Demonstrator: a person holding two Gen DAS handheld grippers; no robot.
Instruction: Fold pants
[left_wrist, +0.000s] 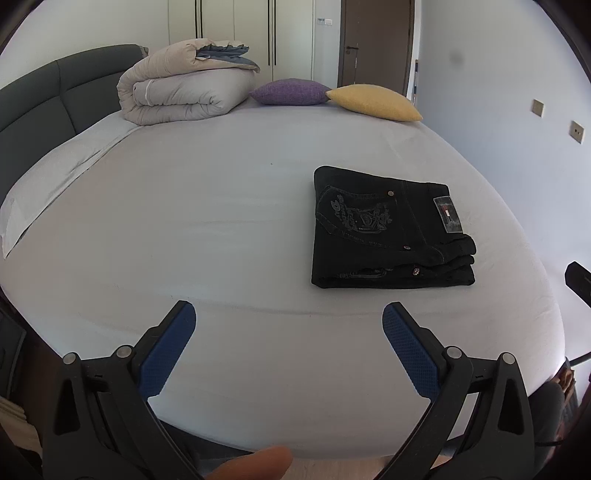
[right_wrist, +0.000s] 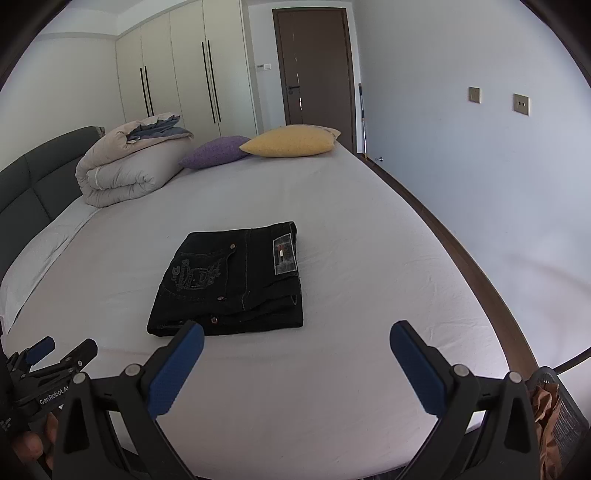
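The black pants (left_wrist: 388, 230) lie folded into a compact rectangle on the white bed sheet (left_wrist: 221, 221), back pocket embroidery and waist label facing up. They also show in the right wrist view (right_wrist: 229, 280). My left gripper (left_wrist: 289, 314) is open and empty, held above the near part of the bed, to the left of and nearer than the pants. My right gripper (right_wrist: 296, 334) is open and empty, just in front of the pants' near edge. The left gripper also appears at the far left of the right wrist view (right_wrist: 59, 350).
A rolled beige duvet (left_wrist: 181, 88) sits at the far left by the dark headboard (left_wrist: 55, 88). A purple cushion (left_wrist: 290, 91) and a yellow cushion (left_wrist: 373, 101) lie at the bed's far edge. A wall (right_wrist: 480, 166) runs along the right side. A basket (right_wrist: 557, 417) stands at the near right.
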